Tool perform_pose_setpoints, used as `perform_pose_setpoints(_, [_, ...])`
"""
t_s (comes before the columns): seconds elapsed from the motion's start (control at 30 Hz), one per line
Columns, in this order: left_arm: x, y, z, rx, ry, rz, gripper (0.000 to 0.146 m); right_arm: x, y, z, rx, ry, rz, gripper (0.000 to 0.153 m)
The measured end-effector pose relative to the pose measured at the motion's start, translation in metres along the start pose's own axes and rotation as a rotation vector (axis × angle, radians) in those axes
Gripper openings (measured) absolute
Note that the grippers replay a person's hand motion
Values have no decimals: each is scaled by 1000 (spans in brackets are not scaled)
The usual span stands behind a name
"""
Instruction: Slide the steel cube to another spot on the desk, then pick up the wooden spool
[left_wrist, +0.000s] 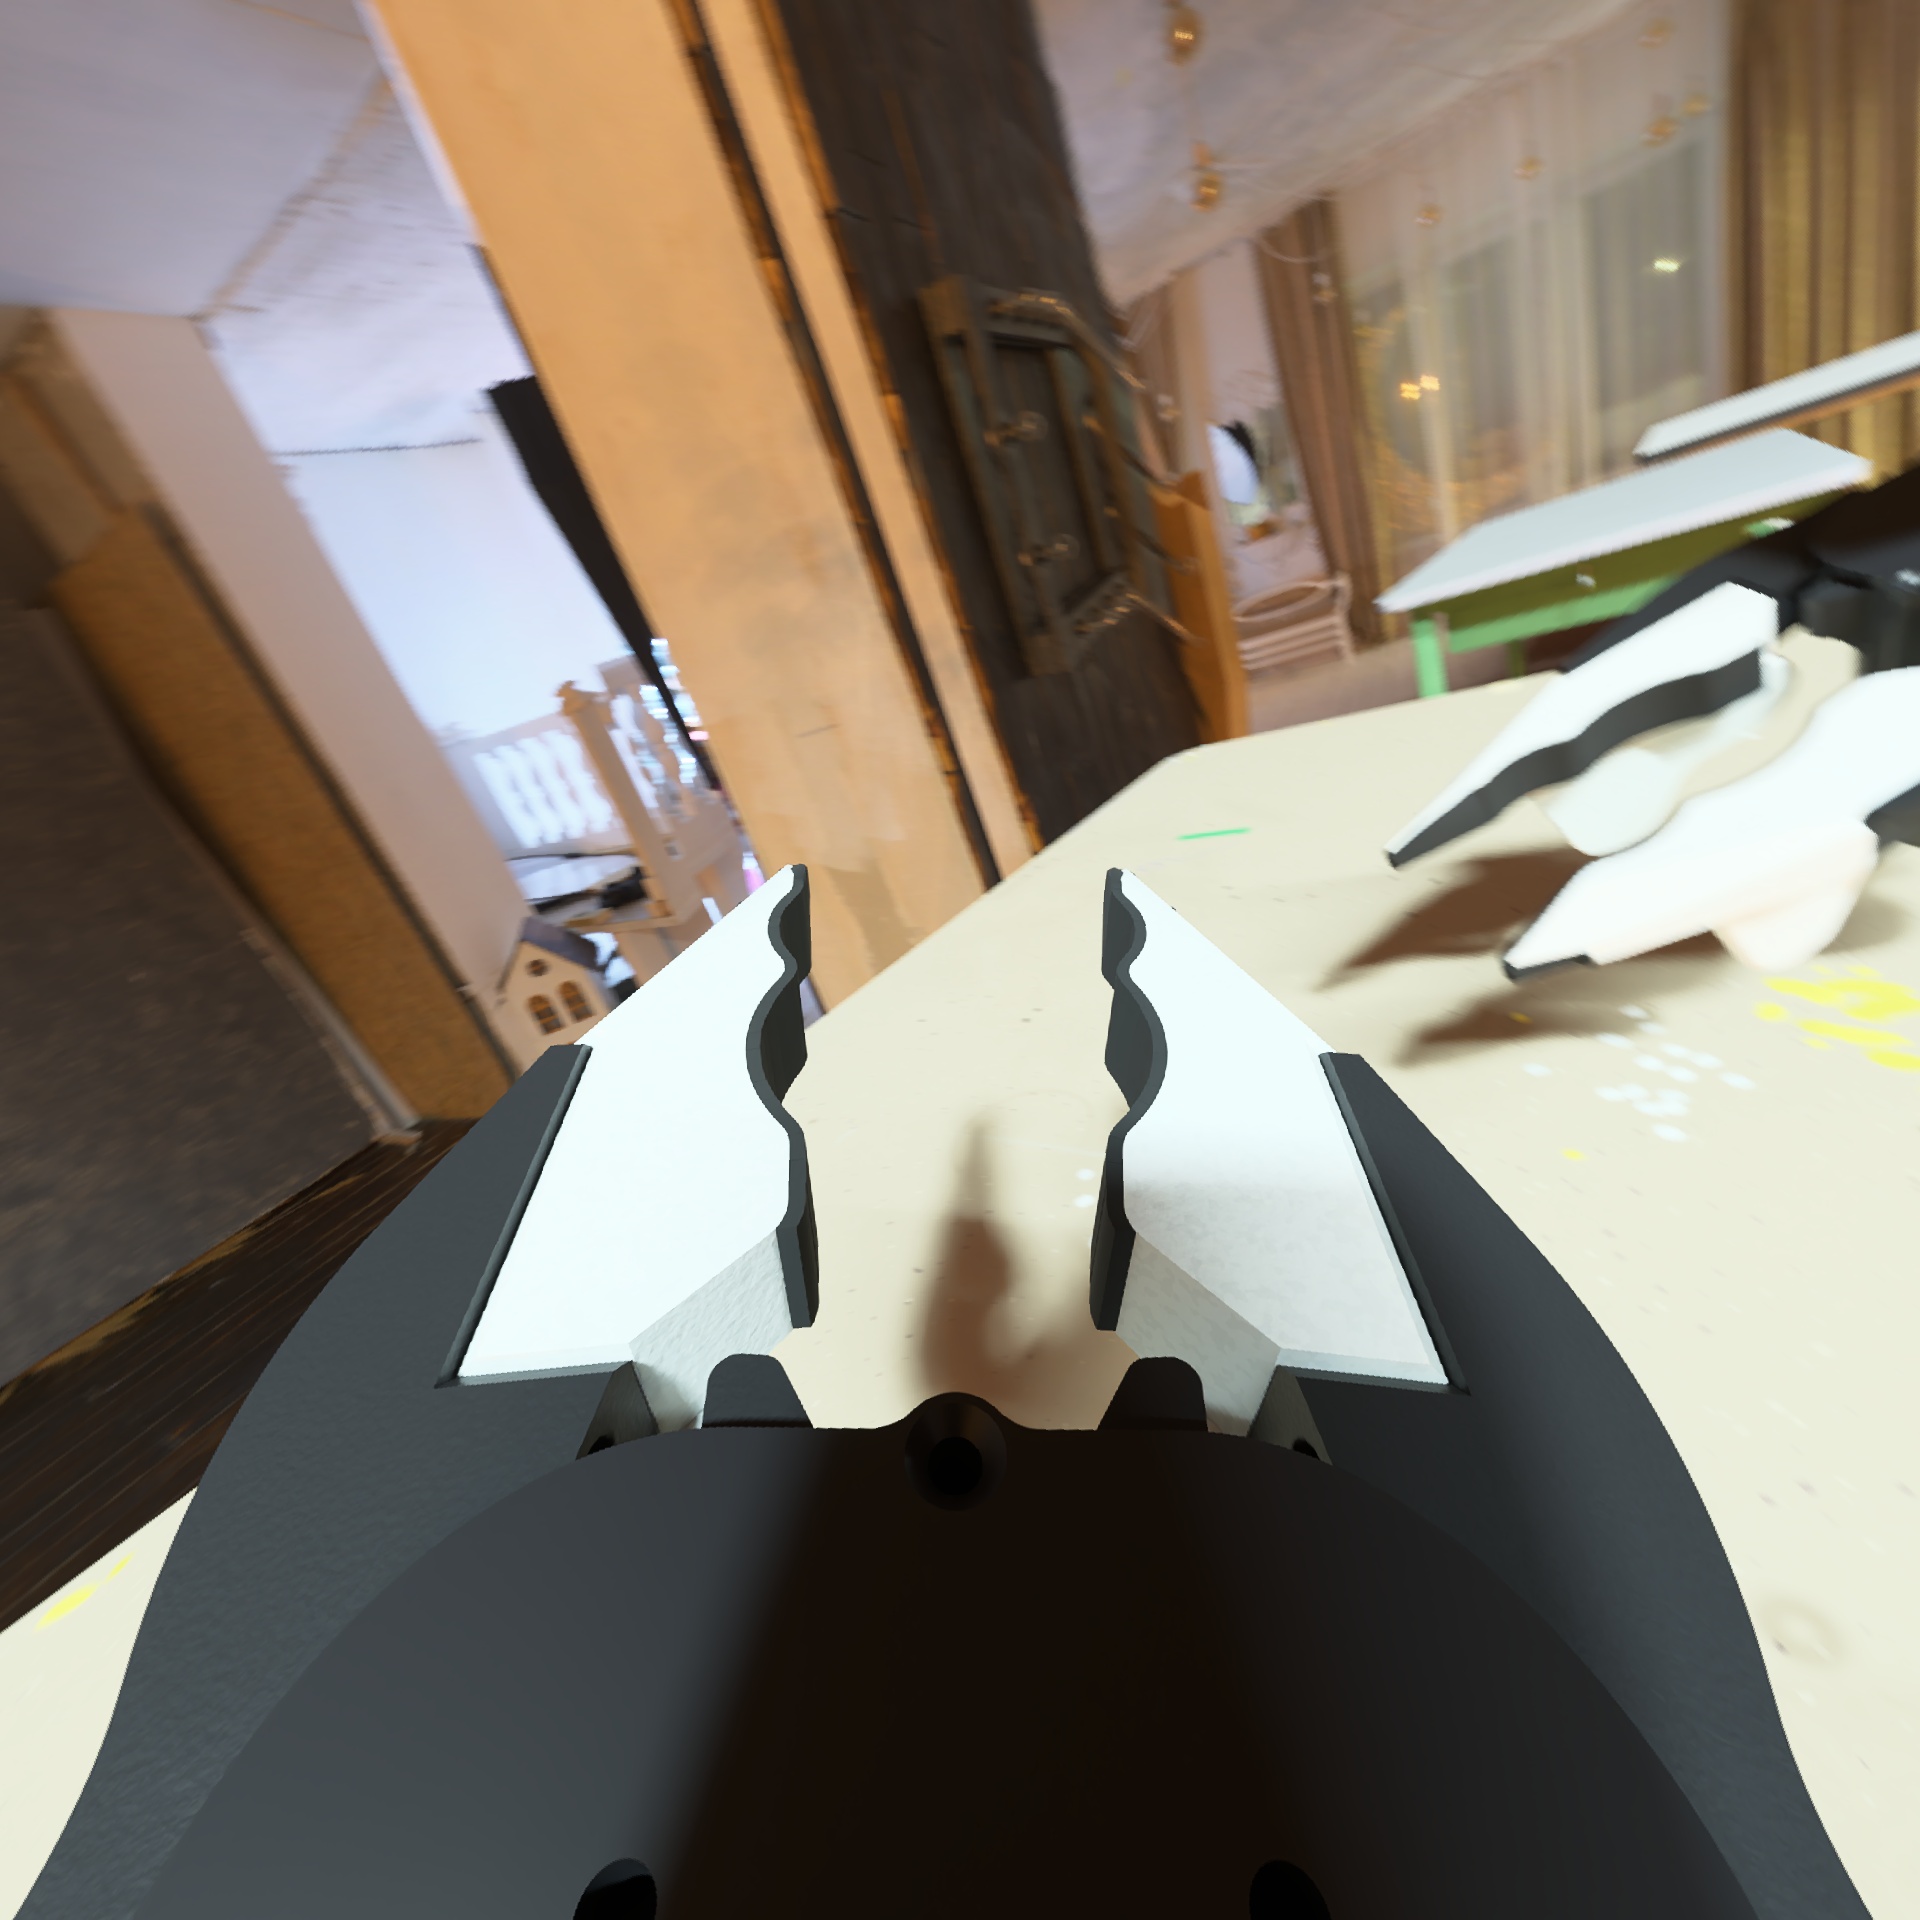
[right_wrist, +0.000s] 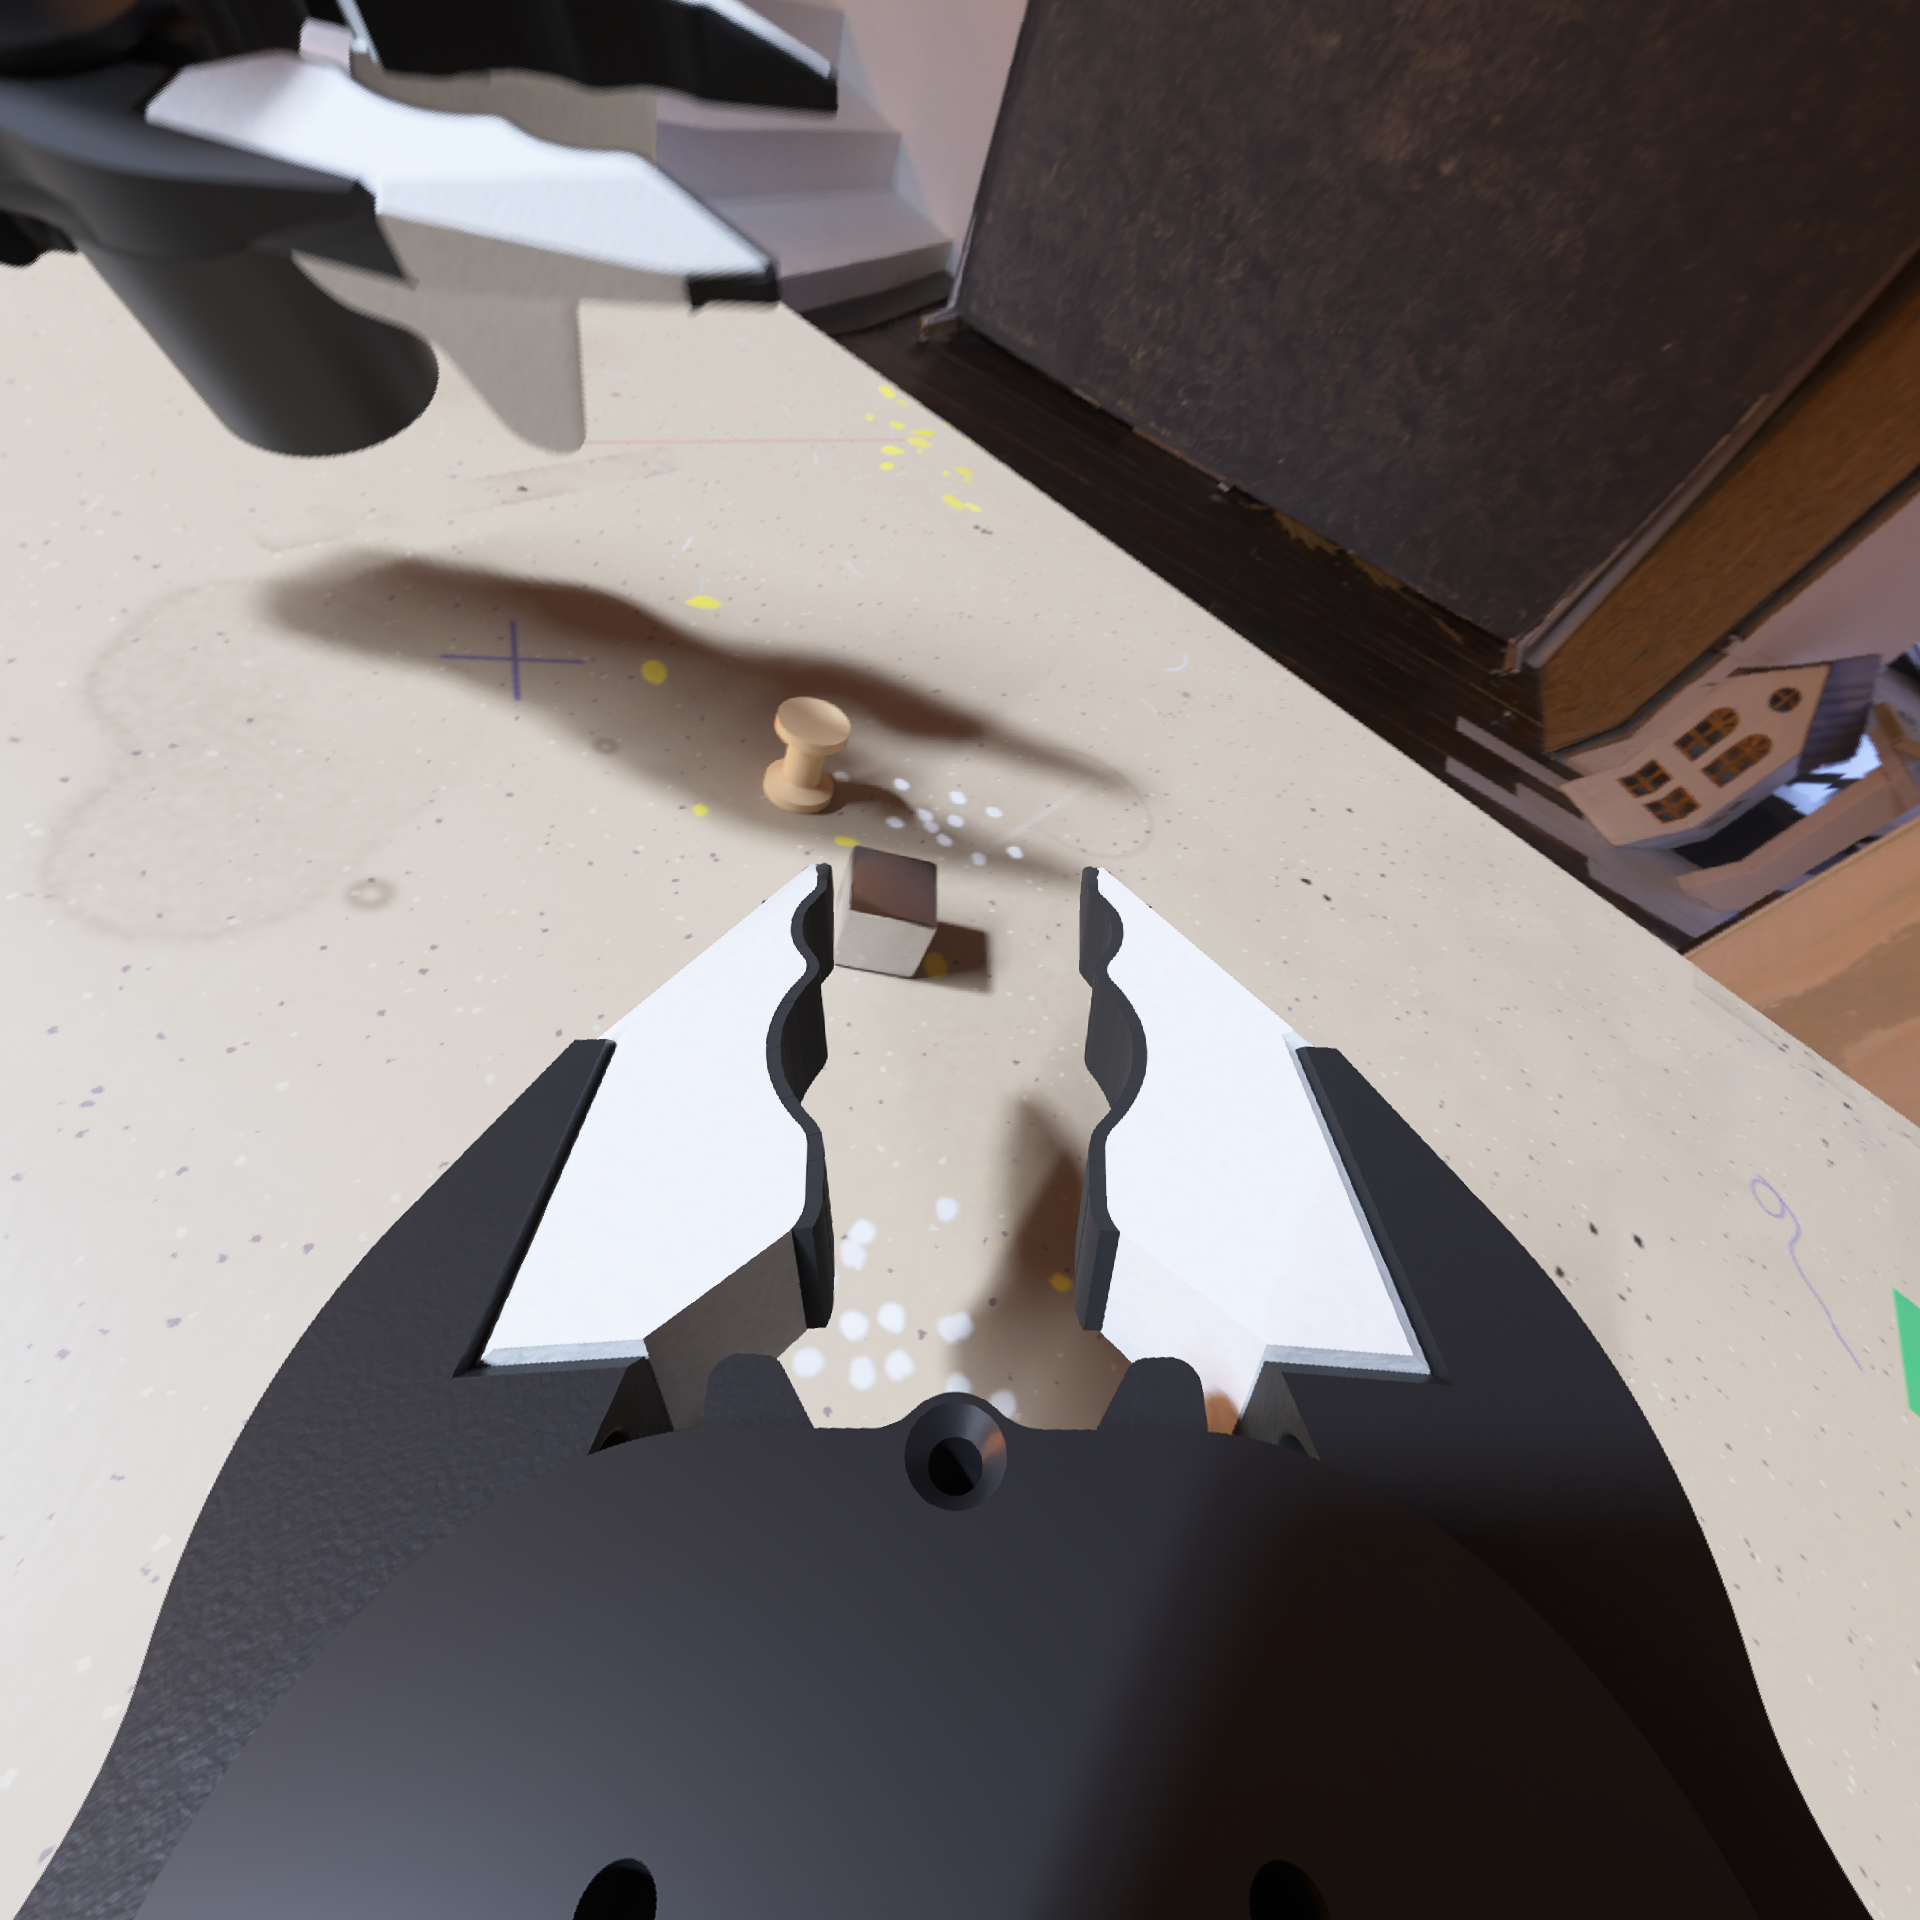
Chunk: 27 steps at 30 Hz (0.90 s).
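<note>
In the right wrist view a small steel cube (right_wrist: 883, 920) sits on the beige desk (right_wrist: 312, 1039), right beside my right gripper's left fingertip (right_wrist: 816, 894). My right gripper (right_wrist: 956, 883) is open and empty above the desk. A pale wooden spool (right_wrist: 802, 756) lies tilted just beyond the cube. My left gripper (left_wrist: 954, 883) is open and empty over the desk's edge; neither cube nor spool shows in its view. The left gripper also shows at the top left of the right wrist view (right_wrist: 748, 197), and the right gripper at the right of the left wrist view (left_wrist: 1455, 909).
The desk's edge (right_wrist: 1247, 644) runs diagonally at the right, with dark floor beyond. A small model house (right_wrist: 1704, 758) stands off the desk. Paint specks, a stain and a pen cross (right_wrist: 514, 658) mark the desk (left_wrist: 1351, 1247). A green-legged table (left_wrist: 1558, 561) stands farther off.
</note>
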<state>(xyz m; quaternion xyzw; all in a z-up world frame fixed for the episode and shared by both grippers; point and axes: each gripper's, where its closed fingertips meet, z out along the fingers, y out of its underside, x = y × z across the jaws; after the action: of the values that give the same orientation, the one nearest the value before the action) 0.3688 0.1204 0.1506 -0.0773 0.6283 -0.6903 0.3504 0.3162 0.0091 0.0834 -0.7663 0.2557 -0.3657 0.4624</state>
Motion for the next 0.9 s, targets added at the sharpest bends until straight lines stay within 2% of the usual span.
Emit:
perform_pose_setpoints(0.2, [-40, -5, -15, 35, -241, 22, 56, -21, 11, 15, -89, -95, 22, 60])
perform_pose_setpoints(0.4, [-37, 0, -10, 10, -236, 66, 55, -18, 30, 44, -258, -165, 95, 75])
perform_pose_setpoints(0.57, [-35, -5, -11, 19, -233, 86, 43, -12, 40, 60, -383, -154, 188, 69])
perform_pose_setpoints(0.7, [-28, -11, -10, 17, -234, 172, 34, -15, 47, 67, -423, -165, 231, 60])
perform_pose_setpoints(0.83, [-20, -12, -7, 14, -208, 195, 34, -18, 50, 70, -440, -167, 227, 50])
perform_pose_setpoints(0.9, [-21, -13, -8, 18, -210, 187, 34, -19, 50, 71, -438, -170, 232, 50])
